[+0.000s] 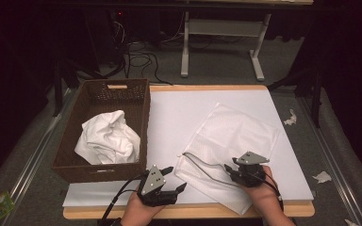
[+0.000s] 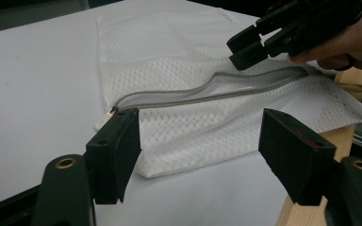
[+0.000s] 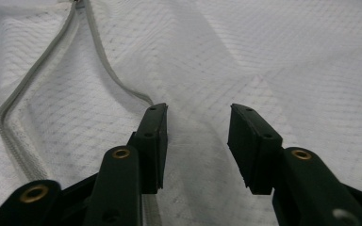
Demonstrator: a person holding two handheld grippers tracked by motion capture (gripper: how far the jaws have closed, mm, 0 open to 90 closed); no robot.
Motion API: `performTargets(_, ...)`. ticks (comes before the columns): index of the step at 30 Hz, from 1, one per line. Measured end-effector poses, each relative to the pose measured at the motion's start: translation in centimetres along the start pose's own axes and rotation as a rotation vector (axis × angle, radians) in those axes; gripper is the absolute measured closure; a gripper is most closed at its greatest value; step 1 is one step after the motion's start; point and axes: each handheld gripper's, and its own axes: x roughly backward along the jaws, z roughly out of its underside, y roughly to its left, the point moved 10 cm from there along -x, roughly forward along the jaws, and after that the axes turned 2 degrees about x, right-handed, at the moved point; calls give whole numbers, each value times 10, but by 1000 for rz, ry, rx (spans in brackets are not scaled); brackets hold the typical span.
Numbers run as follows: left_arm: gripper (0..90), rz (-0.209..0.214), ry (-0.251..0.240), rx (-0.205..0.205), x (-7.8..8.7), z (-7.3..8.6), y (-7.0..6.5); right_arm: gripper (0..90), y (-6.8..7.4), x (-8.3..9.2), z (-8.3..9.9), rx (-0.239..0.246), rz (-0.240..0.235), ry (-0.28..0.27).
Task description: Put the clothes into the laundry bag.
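A dim room surrounds a wooden-edged table (image 1: 207, 88) covered by a white sheet (image 1: 179, 113), with dark floor, cables and the legs of another table in the upper part of the high view. At the left of that frame a brown woven basket (image 1: 141, 101) sits on the table's left edge, and a crumpled white cloth (image 1: 106, 137) lies inside it.

Right of centre in the high view a white mesh laundry bag (image 1: 238, 132) lies flat on the sheet, turned at a slant, its near corner reaching the table's front edge. A grey zipper (image 1: 202, 165) runs along the bag's lower left side and stands open, its two tapes bowed apart.

The right gripper (image 1: 230, 170) rests low at the bottom right of the high view, over the bag's near end by the zipper. In the right gripper view its jaws stand partly apart with only mesh beneath the gap; nothing is clamped, and the zipper tape passes just beside one jaw.

The left gripper (image 1: 176, 179) sits at the bottom centre of the high view, on the bare sheet just left of the bag. In the left gripper view its jaws [no point] are wide apart and hold nothing; the bag's corner and the zipper's end lie beyond them, apart from the pads.
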Motion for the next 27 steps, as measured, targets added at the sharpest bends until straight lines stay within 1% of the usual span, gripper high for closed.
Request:
performTargets(1, 305, 2, 1, 1, 0, 0, 0, 592, -1, 1, 1, -5, 0, 3)
performTargets(2, 305, 1, 1, 0, 0, 0, 0, 599, -2, 1, 1, -21, 2, -2)
performTargets(4, 305, 3, 1, 0, 0, 0, -1, 603, -6, 2, 2, -29, 2, 1)
performTargets(5, 305, 3, 1, 0, 0, 0, -1, 604, -6, 3, 1, -38, -2, -8)
performTargets(6, 305, 4, 2, 0, 0, 0, -1, 605, -4, 4, 1, -45, -16, -13)
performTargets(7, 305, 2, 1, 0, 0, 0, -1, 609, 0, 6, 0, -42, -39, -22)
performTargets(10, 305, 0, 2, 1, 0, 0, -1, 647, 17, 9, -1, -4, -109, -33)
performTargets(11, 305, 1, 3, 1, 0, 0, -1, 668, 21, 10, -2, 9, -121, -37)
performTargets(12, 305, 2, 3, 1, 0, 0, -1, 694, 26, 10, -1, 36, -129, -27)
performTargets(13, 305, 3, 4, 0, 0, 1, -1, 711, 27, 8, -1, 50, -130, -19)
performTargets(15, 305, 3, 4, -1, 0, 1, -1, 743, 26, 2, 2, 48, -125, 8)
performTargets(17, 305, 4, 2, -1, 0, 0, -1, 764, 22, -4, 4, 39, -108, 38)
performTargets(19, 305, 3, 1, 0, 1, 0, -1, 812, 19, -8, 6, 38, -103, 58)
performTargets(20, 305, 3, 1, 1, 1, 0, -1, 865, 19, -9, 6, 35, -108, 66)
performTargets(21, 305, 1, 1, 1, 1, 0, 0, 895, 20, -7, 5, 28, -117, 60)
performTargets(22, 305, 2, 0, 3, 1, 0, 0, 895, 20, -7, 5, 28, -117, 60)
performTargets(23, 305, 0, -1, 2, 1, 0, 0, 896, 20, -4, 2, 35, -119, 46)
performTargets(25, 305, 0, -1, 2, 1, 0, 0, 896, 21, 4, -5, 11, -127, 0)
performTargets(27, 306, 2, 1, 2, 1, 0, 0, 896, 23, 10, -10, 8, -137, -36)
